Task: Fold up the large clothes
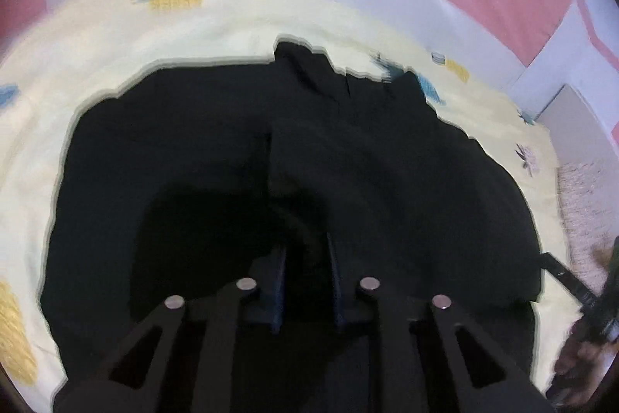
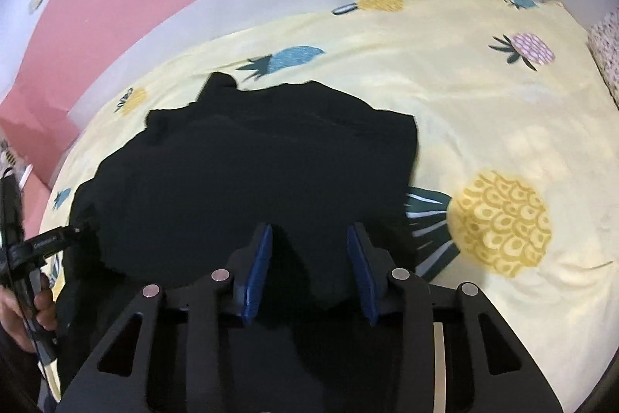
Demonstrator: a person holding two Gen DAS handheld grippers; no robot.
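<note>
Spread across a pale yellow bedsheet printed with pineapples point(image 2: 483, 111), on the bed: a large black garment of soft, limp cloth point(image 2: 251, 161), partly folded already by the look of the layered edges and the lump at the far side. Lies near the middle of the bed, near edge tucked under both cameras.

Likely light, floppy and quick to sag; no stiffness to hold a crease, so prone to bunching or sliding over the smooth sheet if dragged. Not fragile. Best taken by a thin edge or a corner at the near hem, one corner per side, pinching a single layer rather than the thick middle, then lifted evenly to keep the fold square.

Left hand-held gripper point(image 1: 307, 258): fingers narrowly apart over dark cloth; too dark and blurred to tell whether cloth is pinched or merely beneath. Right hand-held gripper point(image 2: 309, 246): blue pads point(image 2: 260, 258) clearly apart, cloth lying between and below them, not pressed. A person's hand point(image 2: 35, 300) visible at the left in the right wrist view.
</note>
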